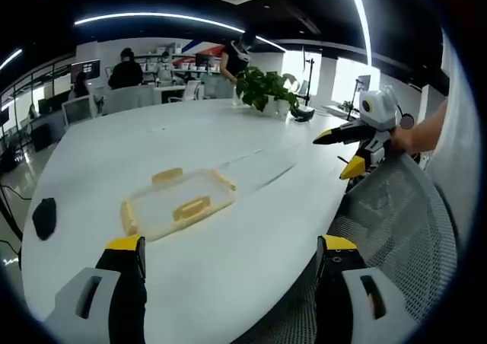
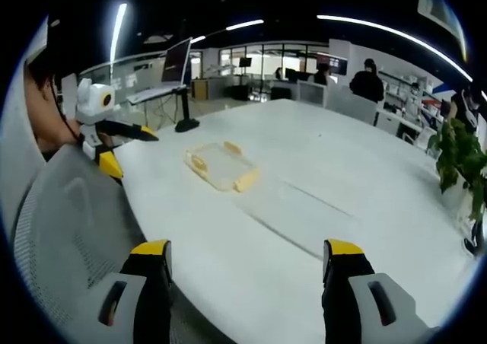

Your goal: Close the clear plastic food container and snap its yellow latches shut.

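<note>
The left gripper [image 1: 232, 256] hovered over the white table [image 1: 106, 157], jaws wide apart and empty. The clear container [image 1: 179, 204] with yellow latches [image 1: 167, 175] lay ahead on the table. The right gripper [image 1: 358, 148] hovered at the right, above a mesh chair [image 1: 396, 222].

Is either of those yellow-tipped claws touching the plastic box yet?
No: in the left gripper view the left gripper hangs open well short of the container on the white table, and the right gripper is off beside it.
</note>
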A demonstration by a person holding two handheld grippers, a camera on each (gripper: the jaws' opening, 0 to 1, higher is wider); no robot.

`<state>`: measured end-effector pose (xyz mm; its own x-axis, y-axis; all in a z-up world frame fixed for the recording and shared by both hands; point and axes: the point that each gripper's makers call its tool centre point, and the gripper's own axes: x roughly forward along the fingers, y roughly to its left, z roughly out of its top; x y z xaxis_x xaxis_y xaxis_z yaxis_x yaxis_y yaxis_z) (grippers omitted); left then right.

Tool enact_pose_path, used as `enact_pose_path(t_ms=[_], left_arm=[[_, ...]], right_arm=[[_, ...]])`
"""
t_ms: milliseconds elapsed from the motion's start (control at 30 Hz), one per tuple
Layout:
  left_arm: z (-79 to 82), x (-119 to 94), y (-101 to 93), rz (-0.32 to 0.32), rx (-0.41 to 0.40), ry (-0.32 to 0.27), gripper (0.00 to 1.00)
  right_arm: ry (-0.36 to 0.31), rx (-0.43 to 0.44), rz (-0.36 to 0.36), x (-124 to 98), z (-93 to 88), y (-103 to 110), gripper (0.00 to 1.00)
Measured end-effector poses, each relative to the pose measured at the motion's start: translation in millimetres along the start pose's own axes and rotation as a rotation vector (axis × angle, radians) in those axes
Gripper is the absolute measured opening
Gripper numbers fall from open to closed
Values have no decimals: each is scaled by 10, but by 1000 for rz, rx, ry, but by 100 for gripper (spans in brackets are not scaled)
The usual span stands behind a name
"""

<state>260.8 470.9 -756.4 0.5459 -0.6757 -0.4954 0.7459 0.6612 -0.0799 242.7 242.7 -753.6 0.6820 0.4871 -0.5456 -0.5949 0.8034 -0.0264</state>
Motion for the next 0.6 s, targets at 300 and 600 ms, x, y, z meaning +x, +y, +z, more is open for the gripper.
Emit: enact_pose_path(t_ms=[300,600], left_arm=[[-1,4,12,6,-4,3,94],[-12,11,15,2,-7,7,94]], right_arm=[[2,-1,4,10,-3,1,82],[8,1,7,16,-8,5,82]])
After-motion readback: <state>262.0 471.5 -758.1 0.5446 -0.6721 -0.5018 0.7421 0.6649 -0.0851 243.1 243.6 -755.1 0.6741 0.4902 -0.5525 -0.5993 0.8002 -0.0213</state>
